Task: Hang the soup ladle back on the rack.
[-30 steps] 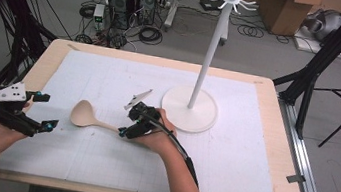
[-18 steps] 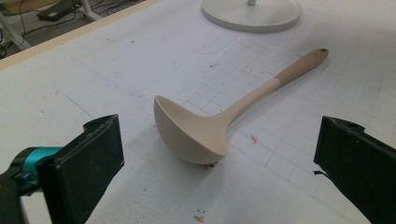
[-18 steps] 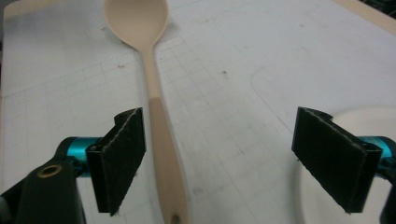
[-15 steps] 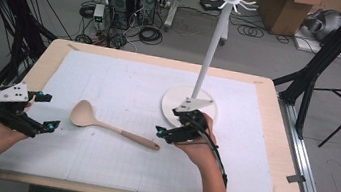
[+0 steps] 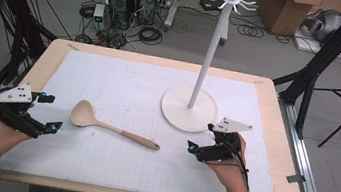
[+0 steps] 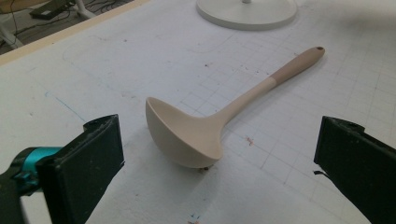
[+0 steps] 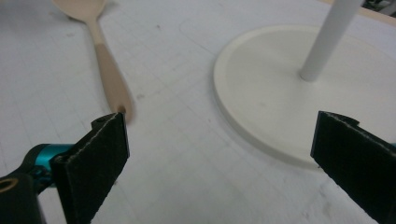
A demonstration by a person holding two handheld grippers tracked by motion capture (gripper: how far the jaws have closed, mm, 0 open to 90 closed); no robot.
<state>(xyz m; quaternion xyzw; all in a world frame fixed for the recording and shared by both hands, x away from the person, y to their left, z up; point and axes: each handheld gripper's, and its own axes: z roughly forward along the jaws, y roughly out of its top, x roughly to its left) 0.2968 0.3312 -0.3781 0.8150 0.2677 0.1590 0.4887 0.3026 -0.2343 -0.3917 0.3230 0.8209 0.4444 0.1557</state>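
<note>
Ladle: beige ladle with a tan grip [image 5: 108, 126] lying flat on the white gridded mat [image 5: 124, 87], between both hands, touched by nothing.
Axis: bowl toward the left gripper [image 5: 50, 112], handle end toward the right gripper [image 5: 199, 138].
Left gripper: jaws spread wide, empty, bowl right in front.
Right gripper: jaws just been opening, nothing between them, near the white hook stand [image 5: 189, 110].
Nearer: left, I'd say.

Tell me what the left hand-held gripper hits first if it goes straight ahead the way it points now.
Most likely the ladle: its bowl lies on the mat straight ahead of the left hand-held gripper, between its open jaws. Depth is hard to judge, but nothing stands in between.
</note>
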